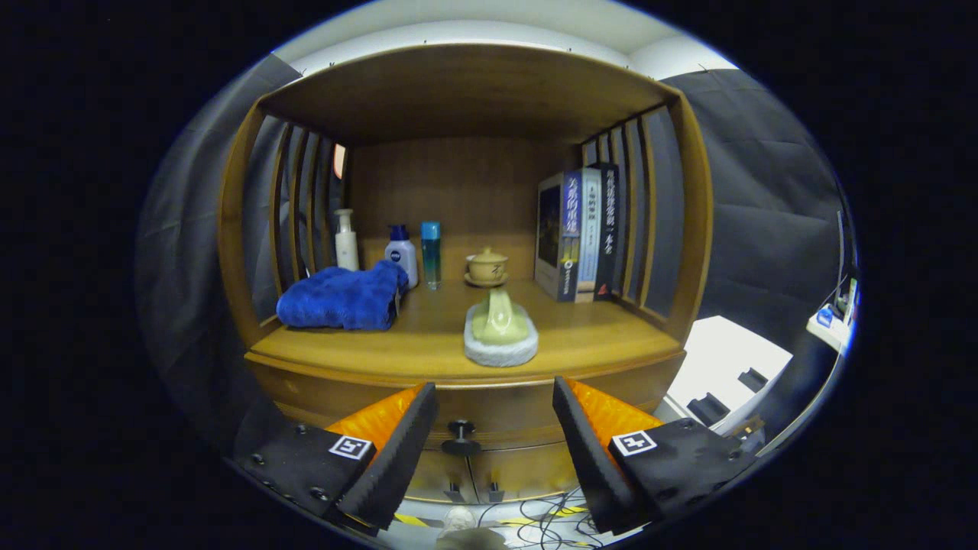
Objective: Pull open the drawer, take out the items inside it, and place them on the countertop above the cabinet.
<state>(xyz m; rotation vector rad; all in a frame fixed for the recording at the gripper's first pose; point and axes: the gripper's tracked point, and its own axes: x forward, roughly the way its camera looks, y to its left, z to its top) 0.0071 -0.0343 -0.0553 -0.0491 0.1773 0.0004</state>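
While the drawer point(489, 416) sat shut beneath the countertop point(428, 344), its knob point(461, 437) lay between the gripper's point(495, 409) fingers, jaws wide apart, seemingly lined up for a pull; a blue towel point(341, 298) and jug point(500, 325) rested above.

Dim booth, light from above; shelf interior shadowed, strong fisheye bending at edges.

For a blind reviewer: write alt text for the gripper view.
The gripper is open, its fingers either side of the closed drawer's knob. On the countertop above sit a blue towel, bottles, a lidded cup and books.
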